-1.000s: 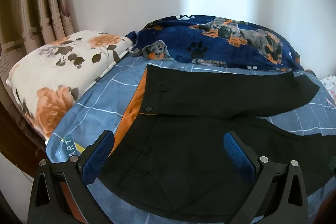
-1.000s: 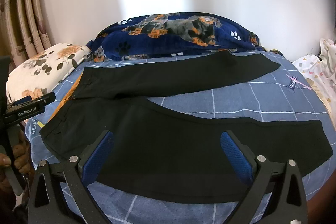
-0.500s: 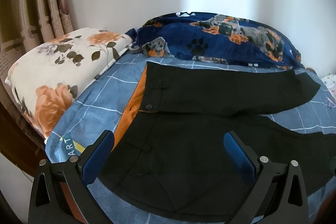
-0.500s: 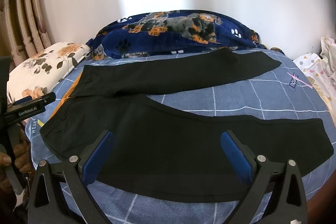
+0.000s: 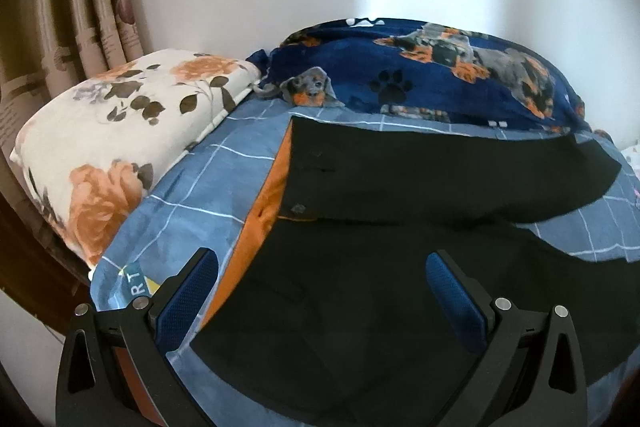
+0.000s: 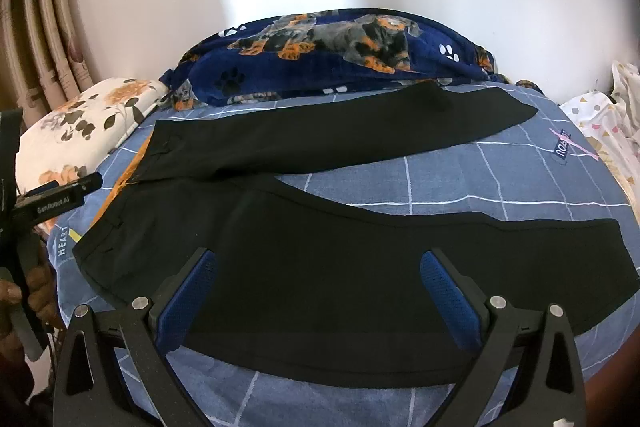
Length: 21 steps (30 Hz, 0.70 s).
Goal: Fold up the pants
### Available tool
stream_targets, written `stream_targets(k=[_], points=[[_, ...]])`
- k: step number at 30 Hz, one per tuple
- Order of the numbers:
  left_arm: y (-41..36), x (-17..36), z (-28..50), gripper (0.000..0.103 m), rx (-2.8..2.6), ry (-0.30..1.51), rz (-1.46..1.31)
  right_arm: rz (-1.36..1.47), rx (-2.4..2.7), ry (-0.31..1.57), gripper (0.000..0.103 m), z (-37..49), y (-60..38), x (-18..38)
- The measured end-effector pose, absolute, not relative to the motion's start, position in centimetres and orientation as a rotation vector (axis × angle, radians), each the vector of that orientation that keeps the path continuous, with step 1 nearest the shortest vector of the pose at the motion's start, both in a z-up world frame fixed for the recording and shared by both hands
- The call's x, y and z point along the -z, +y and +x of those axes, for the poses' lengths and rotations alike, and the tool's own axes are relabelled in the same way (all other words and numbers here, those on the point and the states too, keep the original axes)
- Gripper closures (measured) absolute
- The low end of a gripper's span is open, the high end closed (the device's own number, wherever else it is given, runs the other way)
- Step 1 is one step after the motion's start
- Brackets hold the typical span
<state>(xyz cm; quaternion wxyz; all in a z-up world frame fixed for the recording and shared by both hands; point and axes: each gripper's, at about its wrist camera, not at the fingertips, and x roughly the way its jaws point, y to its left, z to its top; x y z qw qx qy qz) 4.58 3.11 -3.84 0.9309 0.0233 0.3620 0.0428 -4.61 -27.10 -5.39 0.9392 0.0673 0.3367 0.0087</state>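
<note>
Black pants (image 6: 320,259) lie flat on a blue checked bedsheet (image 6: 460,183), legs spread in a V toward the right, waist at the left with orange lining (image 5: 264,211) showing. My left gripper (image 5: 320,299) is open and empty, hovering over the waist end (image 5: 360,287). My right gripper (image 6: 318,295) is open and empty, hovering over the middle of the near leg. The far leg (image 6: 360,135) lies along the back. The left gripper's body (image 6: 48,203) shows at the left edge of the right wrist view.
A floral pillow (image 5: 120,139) lies at the left by a curtain (image 5: 80,7). A navy dog-print blanket (image 5: 440,71) is bunched along the wall behind the pants. White patterned cloth (image 6: 600,123) lies at the right edge of the bed.
Both views have shifted slightly, the bed sitting a little lower in view. The pants have not moved and both grippers stay open.
</note>
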Motion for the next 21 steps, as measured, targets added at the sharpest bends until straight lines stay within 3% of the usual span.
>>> stream_targets(k=[21], points=[[7.4, 4.7, 14.4, 0.0, -0.059, 0.817, 0.067, 0.111, -0.016, 0.771, 0.001, -0.8, -25.8, 6.2]])
